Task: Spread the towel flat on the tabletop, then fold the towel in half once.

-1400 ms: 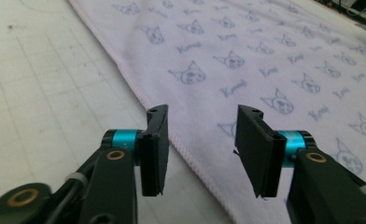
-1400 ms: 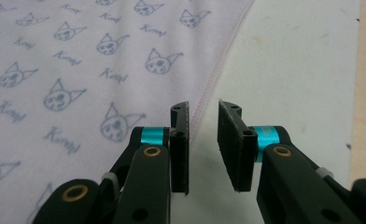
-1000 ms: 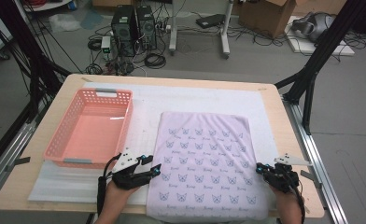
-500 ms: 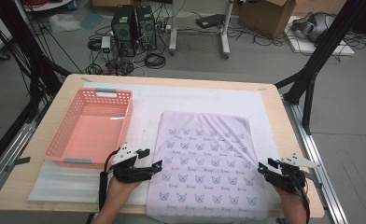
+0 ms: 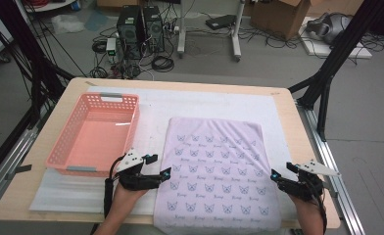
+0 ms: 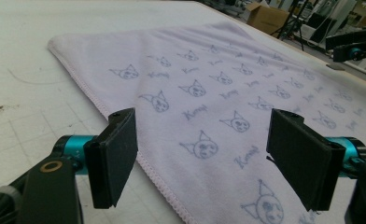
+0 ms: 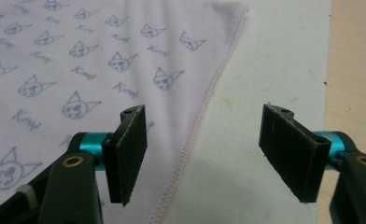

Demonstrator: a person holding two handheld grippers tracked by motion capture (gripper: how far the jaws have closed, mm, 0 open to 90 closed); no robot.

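A lilac towel printed with cat faces lies flat on the white mat, its near edge hanging a little over the table's front. My left gripper is at the towel's left hem near the front. Its jaws have just been opening and stand wide, and the hem of the towel runs under the gap untouched. My right gripper is at the right hem. Its jaws have also just been opening. The towel's edge passes below them and the pads press on nothing.
A pink plastic basket stands empty on the left of the white mat. Bare wooden table borders the mat on the right. Black frame legs, cables and computer cases stand on the floor behind the table.
Both grippers' jaws have spread apart at the towel's side hems. The hands stay about where they were, and the towel lies flat as before.
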